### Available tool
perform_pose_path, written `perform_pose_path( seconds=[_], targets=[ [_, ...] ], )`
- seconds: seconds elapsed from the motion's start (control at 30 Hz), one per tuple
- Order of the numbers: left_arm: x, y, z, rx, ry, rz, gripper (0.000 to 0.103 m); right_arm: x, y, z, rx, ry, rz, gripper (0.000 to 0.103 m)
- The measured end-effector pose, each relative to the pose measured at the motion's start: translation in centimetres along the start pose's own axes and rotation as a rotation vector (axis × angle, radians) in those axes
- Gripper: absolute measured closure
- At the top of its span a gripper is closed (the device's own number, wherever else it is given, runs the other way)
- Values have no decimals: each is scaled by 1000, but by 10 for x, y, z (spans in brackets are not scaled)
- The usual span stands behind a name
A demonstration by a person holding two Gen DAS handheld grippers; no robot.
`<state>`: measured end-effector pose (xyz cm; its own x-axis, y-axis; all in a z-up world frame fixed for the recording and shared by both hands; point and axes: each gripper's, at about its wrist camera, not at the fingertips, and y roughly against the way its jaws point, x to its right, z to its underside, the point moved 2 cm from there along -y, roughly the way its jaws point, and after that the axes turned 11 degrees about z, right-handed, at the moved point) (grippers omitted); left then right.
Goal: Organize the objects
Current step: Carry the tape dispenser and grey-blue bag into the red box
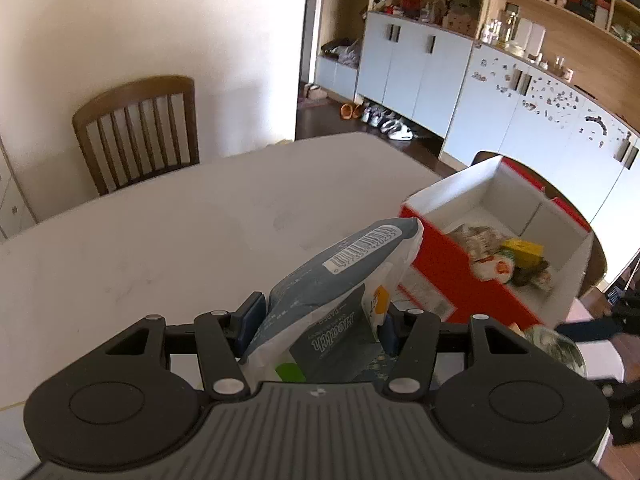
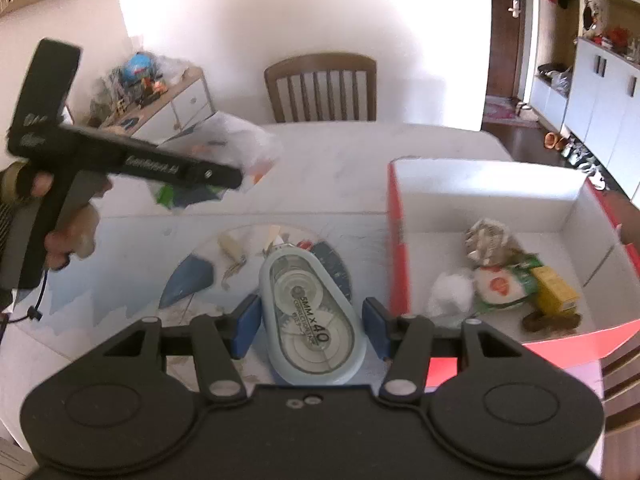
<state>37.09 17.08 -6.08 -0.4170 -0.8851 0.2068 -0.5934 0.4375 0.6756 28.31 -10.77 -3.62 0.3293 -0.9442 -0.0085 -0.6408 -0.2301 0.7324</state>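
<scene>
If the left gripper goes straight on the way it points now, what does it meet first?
Probably the bare white table. The left gripper holds a tissue pack that fills the line ahead; beyond it only tabletop shows. The red box sits off to the right. Depth is hard to judge.

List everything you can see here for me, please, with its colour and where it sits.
tissue pack: one, grey-blue and white, held in the left tool
correction tape: one, pale blue, between the right tool's pads
box: one, red outside, white inside, on the table, holding small items
yellow carton: one, inside the box
table: one, white
chair: one, brown, behind the table
cabinets: white, along the wall
left tool: black, blue pads
right tool: black, blue pads
hand: one, gripping the left tool's handle
</scene>
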Motion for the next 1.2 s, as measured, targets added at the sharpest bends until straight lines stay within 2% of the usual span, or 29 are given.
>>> perform_pose_path(
  seconds=[0.3, 0.77, 1.03, 1.2],
  targets=[
    [64, -10, -9, -5, -38, 21, 47, 58, 19, -12, 55, -27, 29, 49],
    [166, -68, -31, -46, -122, 62, 47, 172, 12, -26, 83, -77, 89, 49],
    [211, -120, -34, -133, -149, 84, 47, 214, -9, -33, 46, -82, 94, 49],
    [232, -147, -34, -186, -166, 74, 47, 226, -28, -39, 21, -71, 92, 49]
  ],
)
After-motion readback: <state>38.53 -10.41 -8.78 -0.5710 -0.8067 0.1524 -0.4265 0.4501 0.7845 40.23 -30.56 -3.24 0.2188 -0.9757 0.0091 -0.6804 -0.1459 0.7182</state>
